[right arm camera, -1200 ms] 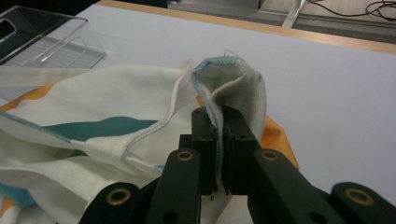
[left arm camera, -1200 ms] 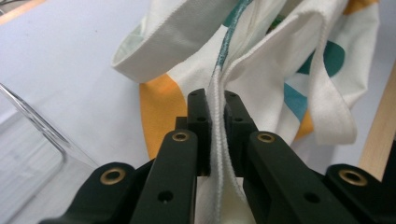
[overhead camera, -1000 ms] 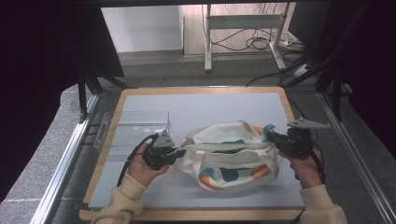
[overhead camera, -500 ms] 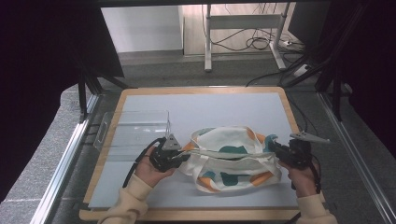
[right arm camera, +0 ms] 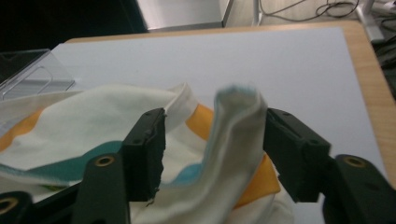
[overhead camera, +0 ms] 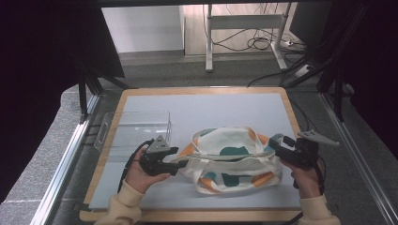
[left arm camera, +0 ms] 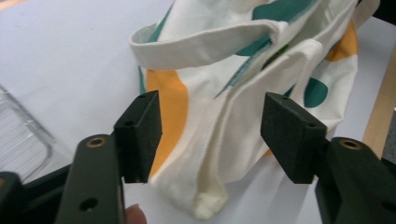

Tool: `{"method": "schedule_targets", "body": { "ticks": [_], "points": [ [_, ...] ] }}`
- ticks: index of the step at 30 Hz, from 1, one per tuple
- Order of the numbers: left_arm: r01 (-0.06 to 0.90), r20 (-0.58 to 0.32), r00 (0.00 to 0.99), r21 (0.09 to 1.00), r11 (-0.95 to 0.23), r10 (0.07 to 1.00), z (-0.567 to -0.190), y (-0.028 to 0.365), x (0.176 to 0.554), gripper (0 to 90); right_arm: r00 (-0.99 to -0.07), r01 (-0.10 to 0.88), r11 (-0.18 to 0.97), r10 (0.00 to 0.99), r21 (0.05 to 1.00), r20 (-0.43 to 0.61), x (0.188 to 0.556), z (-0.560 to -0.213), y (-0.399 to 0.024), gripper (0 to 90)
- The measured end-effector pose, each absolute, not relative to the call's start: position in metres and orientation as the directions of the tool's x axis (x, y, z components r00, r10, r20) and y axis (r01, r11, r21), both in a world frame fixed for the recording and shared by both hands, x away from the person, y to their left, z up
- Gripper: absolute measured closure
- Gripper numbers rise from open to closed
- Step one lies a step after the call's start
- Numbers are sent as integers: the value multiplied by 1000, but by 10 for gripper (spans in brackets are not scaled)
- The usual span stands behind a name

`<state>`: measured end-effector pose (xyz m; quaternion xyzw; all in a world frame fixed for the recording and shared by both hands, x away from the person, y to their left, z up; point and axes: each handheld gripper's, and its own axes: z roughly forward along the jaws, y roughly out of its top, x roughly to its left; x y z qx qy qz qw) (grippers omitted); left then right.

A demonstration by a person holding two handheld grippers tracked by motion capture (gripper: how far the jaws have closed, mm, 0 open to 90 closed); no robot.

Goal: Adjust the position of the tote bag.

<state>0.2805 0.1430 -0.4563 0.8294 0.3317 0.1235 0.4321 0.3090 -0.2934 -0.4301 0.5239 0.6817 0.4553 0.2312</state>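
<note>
A cream cloth bag (overhead camera: pixel 232 161) with orange and teal patches lies slumped on the grey mat, just in front of the middle. My left gripper (overhead camera: pixel 180 164) is at its left end. In the left gripper view the jaws (left arm camera: pixel 212 126) have just been opening and stand wide; the bag's corner (left arm camera: pixel 205 186) lies loose between them, untouched by the pads. My right gripper (overhead camera: pixel 278 146) is at the bag's right end. Its jaws (right arm camera: pixel 215 140) have also just been opening. A blurred fold of cloth (right arm camera: pixel 233 126) stands between them, apart from the left pad.
A clear plastic tray (overhead camera: pixel 136 129) sits on the mat's left side, just behind my left hand. The mat lies on a wooden board (overhead camera: pixel 197 90) with a raised rim. Table legs and cables stand beyond the far edge.
Both grippers held the bag's ends shut before; now both sets of jaws stand apart and the cloth is let go. The bag has sagged flatter onto the mat.
</note>
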Motion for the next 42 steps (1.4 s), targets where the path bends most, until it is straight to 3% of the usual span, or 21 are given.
{"method": "schedule_targets", "body": {
  "ticks": [11,18,19,24,42],
  "points": [
    [417,-57,739,821,-389,671,-448,153,273,319,-394,462,92,912,882,111,302,-410,-269,234],
    [416,-62,720,836,-358,691,-443,166,267,318,-474,433,134,875,891,98,297,-395,-257,240],
    [417,-65,716,838,-352,695,-442,167,266,318,-525,428,169,846,888,92,296,-392,-251,245],
    [413,-61,717,840,-352,694,-438,166,267,316,-608,419,242,790,875,73,289,-396,-240,255],
    [384,-34,748,837,-390,663,-433,154,268,301,-673,420,304,737,855,68,278,-410,-227,279]
  ]
}}
